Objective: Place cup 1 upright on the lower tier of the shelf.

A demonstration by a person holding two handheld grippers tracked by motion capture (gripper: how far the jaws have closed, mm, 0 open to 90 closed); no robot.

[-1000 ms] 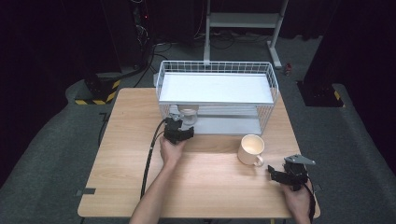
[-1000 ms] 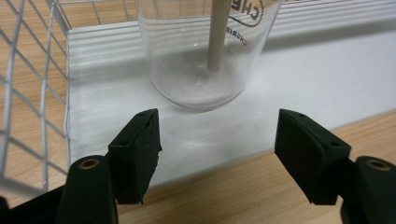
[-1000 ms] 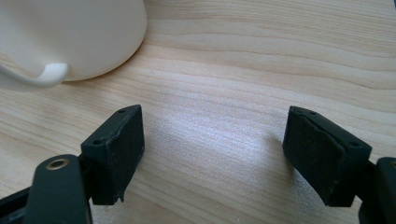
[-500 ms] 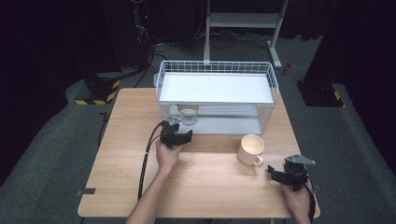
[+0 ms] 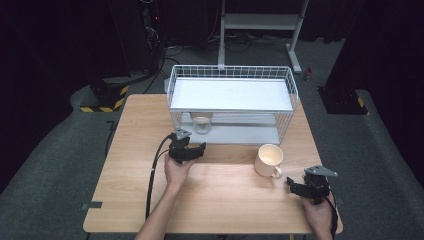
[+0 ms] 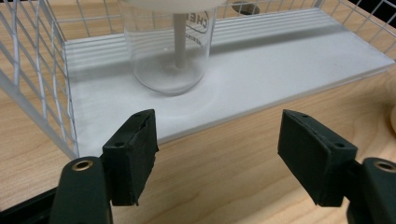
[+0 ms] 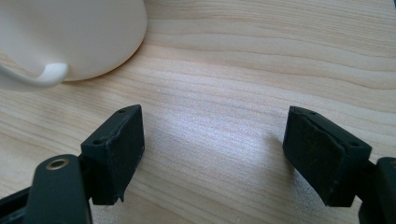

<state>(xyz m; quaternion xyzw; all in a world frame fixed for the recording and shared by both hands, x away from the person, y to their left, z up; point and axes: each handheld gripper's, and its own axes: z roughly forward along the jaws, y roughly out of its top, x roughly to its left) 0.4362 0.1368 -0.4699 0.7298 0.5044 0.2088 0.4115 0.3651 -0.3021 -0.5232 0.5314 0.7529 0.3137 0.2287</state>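
Jar (image 6: 168, 51) on rack (image 5: 235, 134) lower shelf; L claw (image 6: 215, 158), R claw (image 7: 212, 154) both wide open, empty

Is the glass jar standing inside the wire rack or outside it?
Inside: the glass jar stands upright on the wire rack's lower shelf.

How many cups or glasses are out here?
2: a clear glass jar on the wire rack's lower shelf, and a cream mug on the table in front.

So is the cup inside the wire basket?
No, the cream cup stands on the wooden table, in front of the wire basket.
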